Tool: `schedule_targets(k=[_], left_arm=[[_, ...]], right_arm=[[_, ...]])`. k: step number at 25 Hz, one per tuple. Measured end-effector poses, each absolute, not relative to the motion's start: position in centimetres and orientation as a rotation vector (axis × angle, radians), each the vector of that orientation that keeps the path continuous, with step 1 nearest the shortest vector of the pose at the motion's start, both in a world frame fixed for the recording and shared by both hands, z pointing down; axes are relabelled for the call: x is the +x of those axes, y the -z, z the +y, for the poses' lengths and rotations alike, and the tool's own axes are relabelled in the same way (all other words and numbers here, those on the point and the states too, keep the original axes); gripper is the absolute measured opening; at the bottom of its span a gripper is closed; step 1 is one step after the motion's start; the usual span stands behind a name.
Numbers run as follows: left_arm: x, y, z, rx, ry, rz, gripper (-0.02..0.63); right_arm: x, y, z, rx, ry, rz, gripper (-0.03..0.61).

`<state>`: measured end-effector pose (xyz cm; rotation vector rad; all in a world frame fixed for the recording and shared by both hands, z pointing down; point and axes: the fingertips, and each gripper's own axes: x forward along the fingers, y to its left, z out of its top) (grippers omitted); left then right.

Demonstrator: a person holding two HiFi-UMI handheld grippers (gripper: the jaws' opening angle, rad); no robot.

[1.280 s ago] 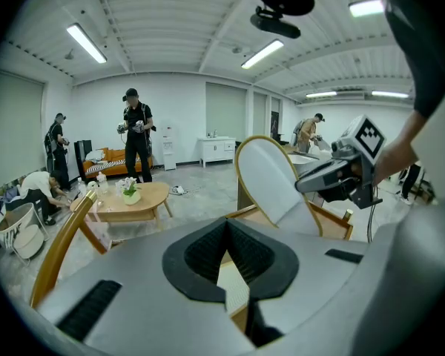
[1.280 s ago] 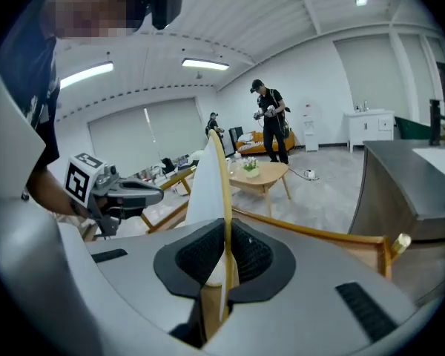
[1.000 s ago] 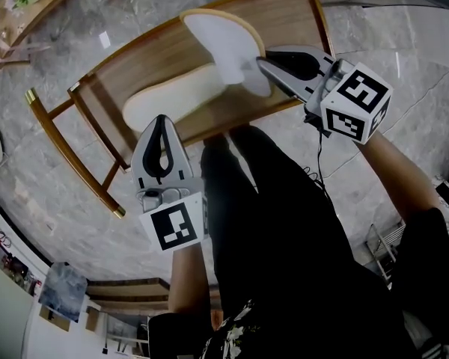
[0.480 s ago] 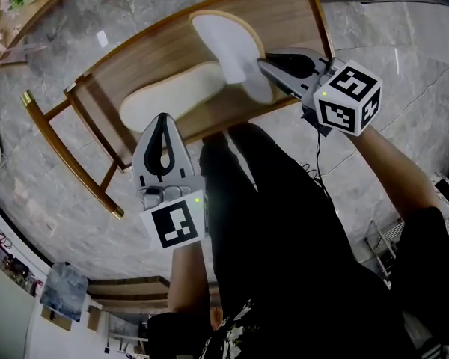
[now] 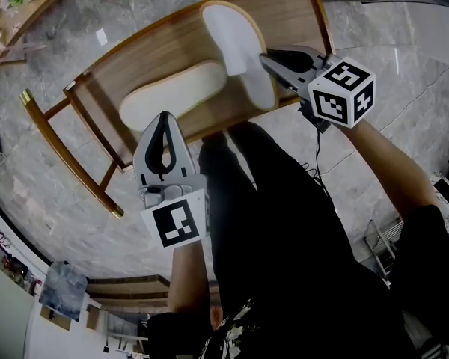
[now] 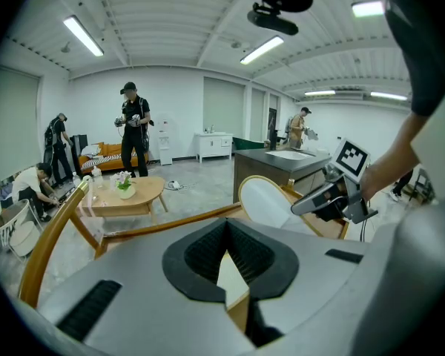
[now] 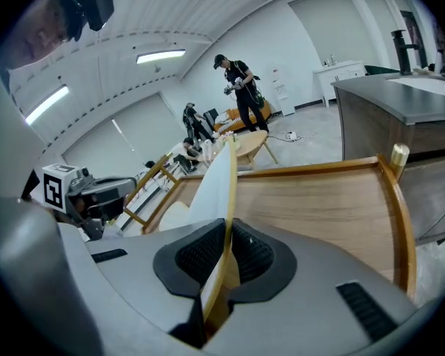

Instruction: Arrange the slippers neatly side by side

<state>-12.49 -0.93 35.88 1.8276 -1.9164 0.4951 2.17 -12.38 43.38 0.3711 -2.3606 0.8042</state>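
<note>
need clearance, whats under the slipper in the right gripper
Bare wood of the bench shows around the held slipper. The other slipper runs up to its edge; whether its tip lies beneath is hidden.

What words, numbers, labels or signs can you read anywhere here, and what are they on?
No words or numbers are readable.
Black-and-white square markers on the left gripper's cube and the right gripper's cube: coded patterns, not text.
Small white slip on the grey marble floor: too small to read.
White tan-edged slipper held on edge and white slipper lying flat: no print visible.
</note>
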Motion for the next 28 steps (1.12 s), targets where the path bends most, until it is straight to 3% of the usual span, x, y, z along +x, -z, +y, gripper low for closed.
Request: schedule_targets(k=[13, 22, 28], left_arm=[[-13.1, -36.1, -0.7, 1.813, -0.501, -1.918, -0.012], [-13.3, -36.3, -0.7, 1.815, -0.502, -1.915, -0.012], [-13.3, -36.5, -0.3, 1.821, -0.510, -1.908, -0.012]], right_arm=[[3.0, -46.5, -14.2, 0.501, -0.736, -2.247, 0.038], [3.7, -47.4, -14.2, 0.528, -0.634, -2.212, 0.111], [3.4, -47.0, -14.5, 0.569, -0.615, -2.238, 0.124]])
